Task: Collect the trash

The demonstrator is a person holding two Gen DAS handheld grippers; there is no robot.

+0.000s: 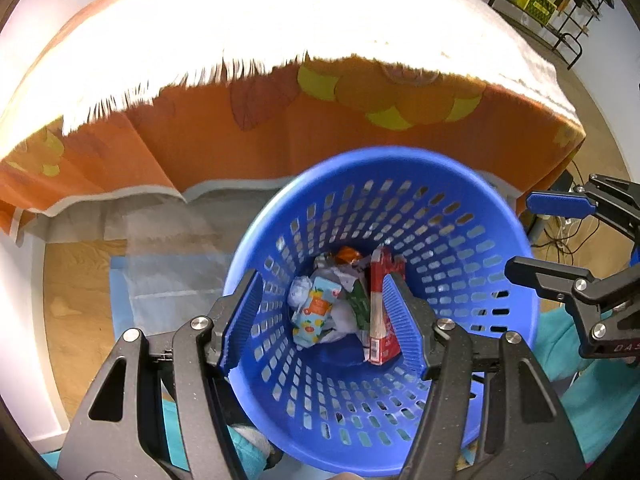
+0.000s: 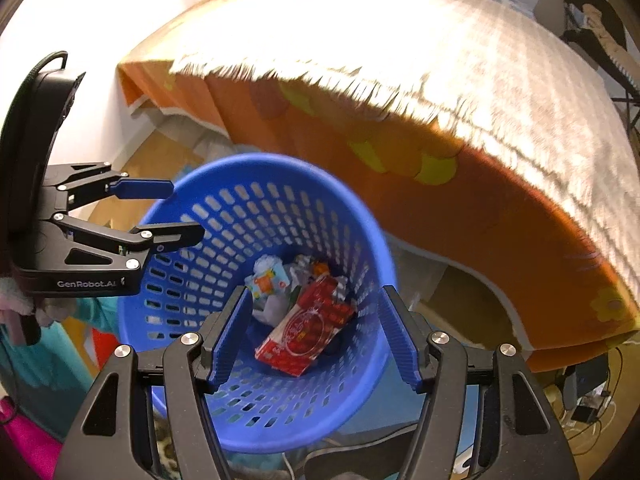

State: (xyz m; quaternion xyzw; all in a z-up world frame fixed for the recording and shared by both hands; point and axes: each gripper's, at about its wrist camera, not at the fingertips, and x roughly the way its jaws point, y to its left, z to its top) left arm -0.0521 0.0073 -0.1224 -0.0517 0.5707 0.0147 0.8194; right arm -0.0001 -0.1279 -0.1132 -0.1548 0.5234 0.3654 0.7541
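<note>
Both grippers hang over the blue basket (image 1: 384, 184), the left gripper (image 1: 324, 320) and right gripper (image 2: 316, 332) each with jaws apart, gripping nothing. The red carton (image 2: 308, 328) lies among wrappers (image 1: 316, 312) at the basket's bottom, table (image 1: 280, 20) at twelve o'clock
</note>
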